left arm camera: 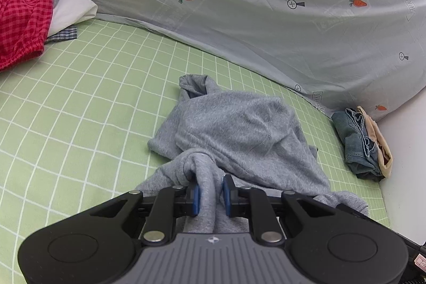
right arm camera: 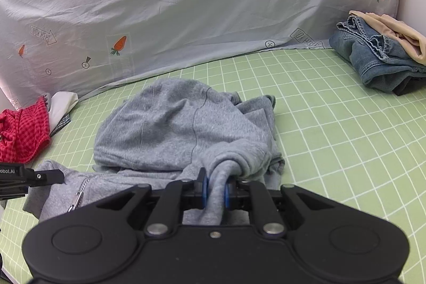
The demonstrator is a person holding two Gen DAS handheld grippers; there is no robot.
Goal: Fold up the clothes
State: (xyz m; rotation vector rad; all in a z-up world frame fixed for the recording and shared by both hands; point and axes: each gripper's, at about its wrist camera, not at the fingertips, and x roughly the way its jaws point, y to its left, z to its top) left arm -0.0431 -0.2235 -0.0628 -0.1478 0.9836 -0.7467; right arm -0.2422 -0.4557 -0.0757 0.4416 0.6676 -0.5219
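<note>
A grey zip hoodie [left arm camera: 231,124] lies crumpled on the green checked bed sheet [left arm camera: 80,103]. My left gripper [left arm camera: 210,193] is shut on a bunched fold of the hoodie at its near edge. In the right wrist view the hoodie [right arm camera: 170,119] lies in a heap, its zipper [right arm camera: 78,194] showing at the near left. My right gripper [right arm camera: 215,190] is shut on another bunched fold of it. The left gripper's body [right arm camera: 24,177] shows at the left edge of the right wrist view.
A pale blue carrot-print sheet [left arm camera: 266,4] hangs behind the bed. A red checked garment [left arm camera: 21,20] on a white item [left arm camera: 72,9] lies at the far left. Folded jeans [right arm camera: 378,60] with a beige garment [right arm camera: 394,28] lie at the far right by a white wall [left arm camera: 404,151].
</note>
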